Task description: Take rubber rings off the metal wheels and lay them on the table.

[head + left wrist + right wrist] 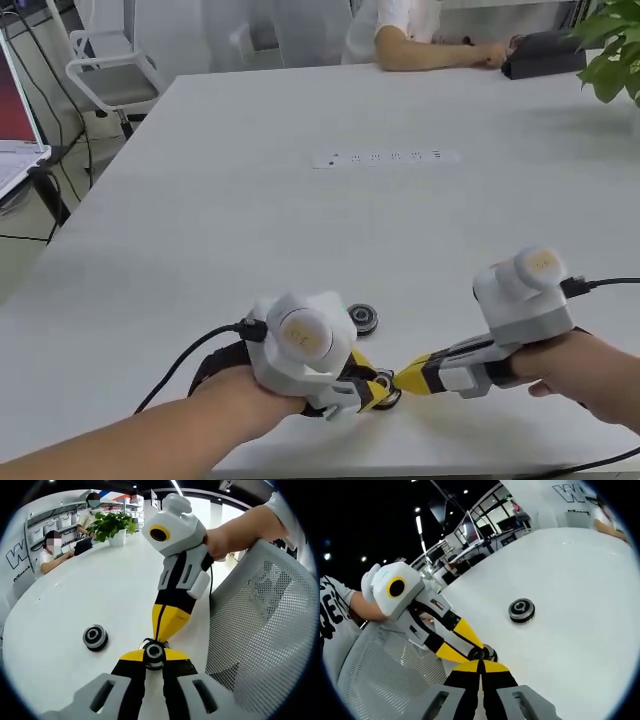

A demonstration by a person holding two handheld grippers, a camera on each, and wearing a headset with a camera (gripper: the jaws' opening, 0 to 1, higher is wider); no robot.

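Note:
A metal wheel (pixel 153 652) with a black rubber ring is held just above the white table (pixel 300 220), near its front edge. My left gripper (pixel 153 658) is shut on it from both sides. My right gripper (pixel 480 665) comes in head-on with its yellow tips closed on the rim of the wheel (pixel 489 654), where the rubber ring sits. In the head view the left gripper (pixel 378 392) and the right gripper (pixel 399 380) meet tip to tip. A second wheel (pixel 362 318) with its ring lies flat on the table just beyond them.
A power-socket strip (pixel 385 157) is set into the table's middle. A person's arm (pixel 440 50) rests at the far end beside a dark case (pixel 545 55). A plant (pixel 612 50) stands far right. A mesh chair (pixel 265 630) is behind the near edge.

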